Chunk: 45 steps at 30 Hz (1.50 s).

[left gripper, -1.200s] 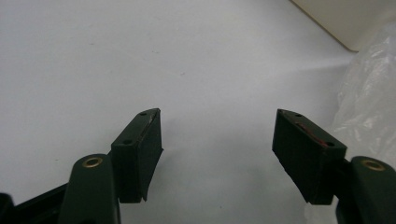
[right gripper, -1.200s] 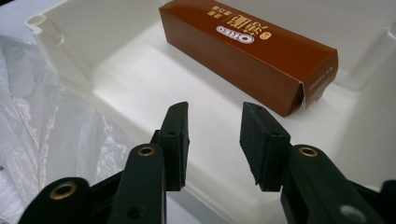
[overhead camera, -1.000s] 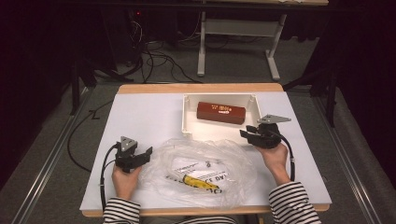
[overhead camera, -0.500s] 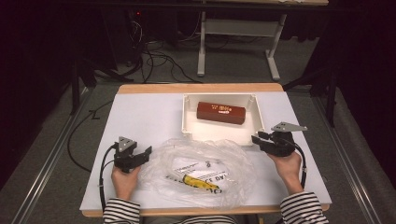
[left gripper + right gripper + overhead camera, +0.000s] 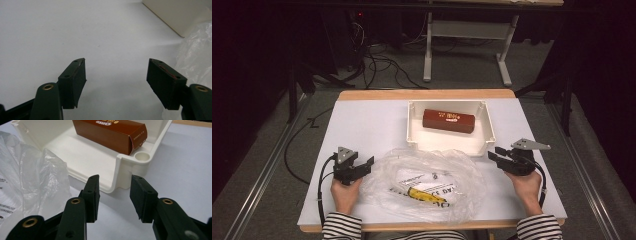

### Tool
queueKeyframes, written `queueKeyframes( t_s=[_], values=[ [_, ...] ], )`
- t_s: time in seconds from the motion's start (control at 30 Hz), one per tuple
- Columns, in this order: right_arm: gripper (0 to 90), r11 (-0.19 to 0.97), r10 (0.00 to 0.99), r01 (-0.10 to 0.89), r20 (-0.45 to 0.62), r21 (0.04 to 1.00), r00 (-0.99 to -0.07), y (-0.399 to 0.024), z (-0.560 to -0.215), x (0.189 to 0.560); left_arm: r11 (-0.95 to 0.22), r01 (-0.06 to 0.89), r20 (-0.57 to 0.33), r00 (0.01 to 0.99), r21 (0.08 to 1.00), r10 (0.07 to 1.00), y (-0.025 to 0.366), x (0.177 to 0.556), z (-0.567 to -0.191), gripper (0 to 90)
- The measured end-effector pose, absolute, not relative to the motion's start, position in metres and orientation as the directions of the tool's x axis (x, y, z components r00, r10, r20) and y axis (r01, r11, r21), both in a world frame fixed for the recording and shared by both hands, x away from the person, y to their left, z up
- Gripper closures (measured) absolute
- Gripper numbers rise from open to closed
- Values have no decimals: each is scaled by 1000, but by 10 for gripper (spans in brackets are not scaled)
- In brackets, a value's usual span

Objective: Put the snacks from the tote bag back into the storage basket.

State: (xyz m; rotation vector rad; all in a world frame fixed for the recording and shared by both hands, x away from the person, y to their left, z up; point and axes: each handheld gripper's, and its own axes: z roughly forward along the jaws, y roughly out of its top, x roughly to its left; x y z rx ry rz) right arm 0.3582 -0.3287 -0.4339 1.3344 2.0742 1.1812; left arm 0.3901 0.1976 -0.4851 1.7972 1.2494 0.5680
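High view: a clear plastic bag (image 5: 428, 187) lies on the table (image 5: 362, 125) between both grippers, in front of a white tray (image 5: 414, 142) holding a brown box (image 5: 448, 121). Left gripper (image 5: 368, 163) rests beside the bag's left edge, jaws apart, nothing between them. Right gripper (image 5: 494, 154) sits near the tray's front right corner, jaws apart and empty.

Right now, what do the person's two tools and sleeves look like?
Both the left tool and the right tool are black, each with two blocky jaws, brass-coloured rivets, a grey three-cornered plate on top and a trailing black cable. The sleeves are black-and-white striped.
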Motion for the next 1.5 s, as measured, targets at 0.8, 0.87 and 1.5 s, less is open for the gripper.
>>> queueKeyframes(
  t_s=[0.8, 0.87, 1.5],
  values=[
    [580, 107, 940, 587, 111, 802, -323, -366, -473, 351, -135, 507, -88, 391, 852, 916, 197, 387, -485, 321],
    [569, 112, 946, 588, 95, 801, -309, -366, -475, 351, -135, 506, -88, 392, 852, 916, 197, 387, -485, 321],
    [490, 145, 966, 579, 13, 802, -259, -359, -478, 349, -129, 504, -88, 384, 854, 919, 197, 386, -485, 321]
  ],
)
